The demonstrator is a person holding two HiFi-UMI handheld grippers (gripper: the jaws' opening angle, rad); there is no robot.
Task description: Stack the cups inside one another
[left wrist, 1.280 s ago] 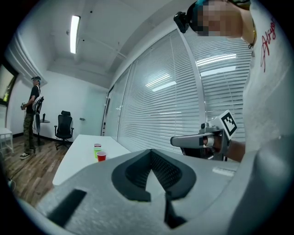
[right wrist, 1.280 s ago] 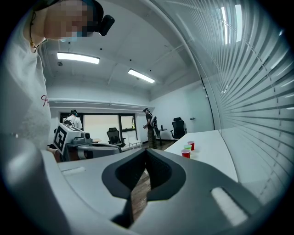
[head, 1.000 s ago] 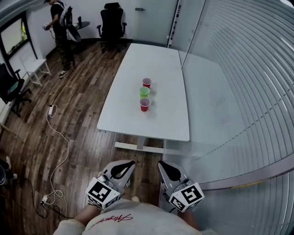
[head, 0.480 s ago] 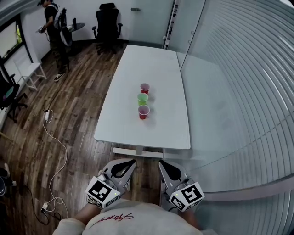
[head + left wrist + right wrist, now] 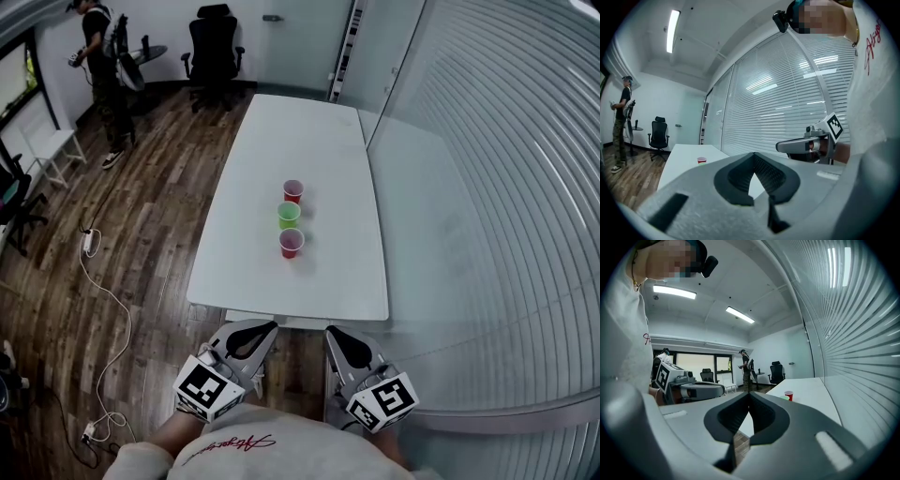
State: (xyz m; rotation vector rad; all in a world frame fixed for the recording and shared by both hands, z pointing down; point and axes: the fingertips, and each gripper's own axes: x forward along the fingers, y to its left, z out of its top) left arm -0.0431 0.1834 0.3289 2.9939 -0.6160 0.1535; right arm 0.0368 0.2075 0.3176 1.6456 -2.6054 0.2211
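on the white desk (image 5: pixel 272 141), mid-frame, the far red cup (image 5: pixel 293 190), green cup (image 5: pixel 289 215) and near red cup (image 5: pixel 292 243) stand in a line, unstacked. at bottom centre, the left gripper (image 5: pixel 253 332) and right gripper (image 5: pixel 337 336) have their jaws together, empty.

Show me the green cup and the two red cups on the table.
green cup (image 5: pixel 289 213): head view, middle of its open mouth.
nearest red cup (image 5: pixel 292 242): head view, middle of its open mouth.
farthest red cup (image 5: pixel 293 190): head view, middle of its open mouth.
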